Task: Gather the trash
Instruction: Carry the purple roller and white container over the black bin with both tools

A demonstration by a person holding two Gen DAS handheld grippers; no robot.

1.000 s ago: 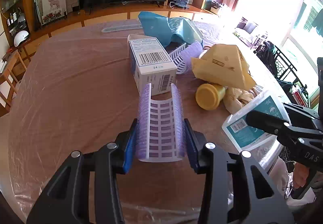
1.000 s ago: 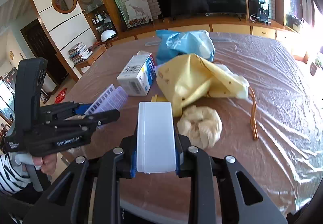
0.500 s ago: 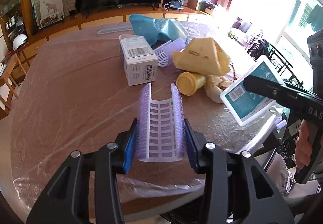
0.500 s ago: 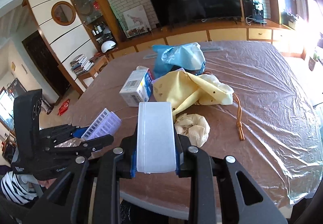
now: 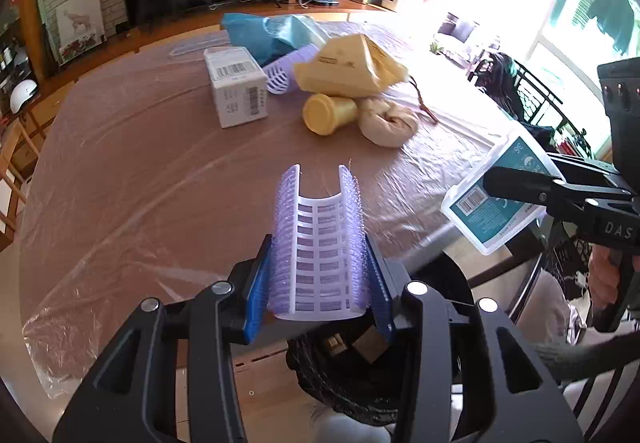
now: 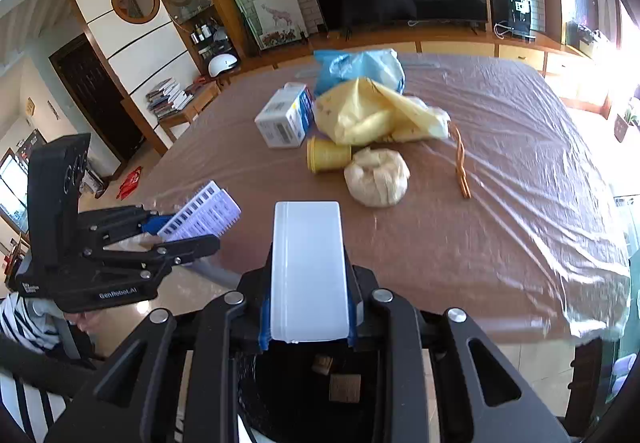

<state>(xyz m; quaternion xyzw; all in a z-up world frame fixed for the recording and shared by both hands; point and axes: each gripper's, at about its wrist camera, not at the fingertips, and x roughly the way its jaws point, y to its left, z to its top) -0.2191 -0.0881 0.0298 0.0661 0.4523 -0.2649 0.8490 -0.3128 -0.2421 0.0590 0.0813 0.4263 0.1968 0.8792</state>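
Left wrist view: left gripper (image 5: 318, 275) clenched on a lilac hair roller (image 5: 318, 243), blue pads pressing its bristled sides; the roller's long axis runs up the frame, in line with the fingers. Directly below it, at bottom centre, the dark mouth of a black-lined trash bin (image 5: 340, 375) with scraps inside, just off the near edge of the table (image 5: 120, 183). So the bin lies beneath and slightly behind the held roller, not ahead of it. Right wrist view: right gripper (image 6: 308, 307) grasping a translucent white plastic case (image 6: 306, 267), long axis likewise up the frame, the same bin (image 6: 312, 383) at bottom centre under the jaws. In the left wrist view the case's teal label (image 5: 496, 195) shows at right. Both hands tilt steeply downward, side by side at the table edge; neither looks clearly nearer the bin. Judgement: the next move is a drop, one jaw opening over the bin. Remaining trash sits well apart at upper centre: white carton (image 5: 236, 91), yellow cup (image 5: 328, 113), yellow bag (image 5: 348, 69), blue bag (image 5: 264, 33), crumpled beige wad (image 5: 386, 121).
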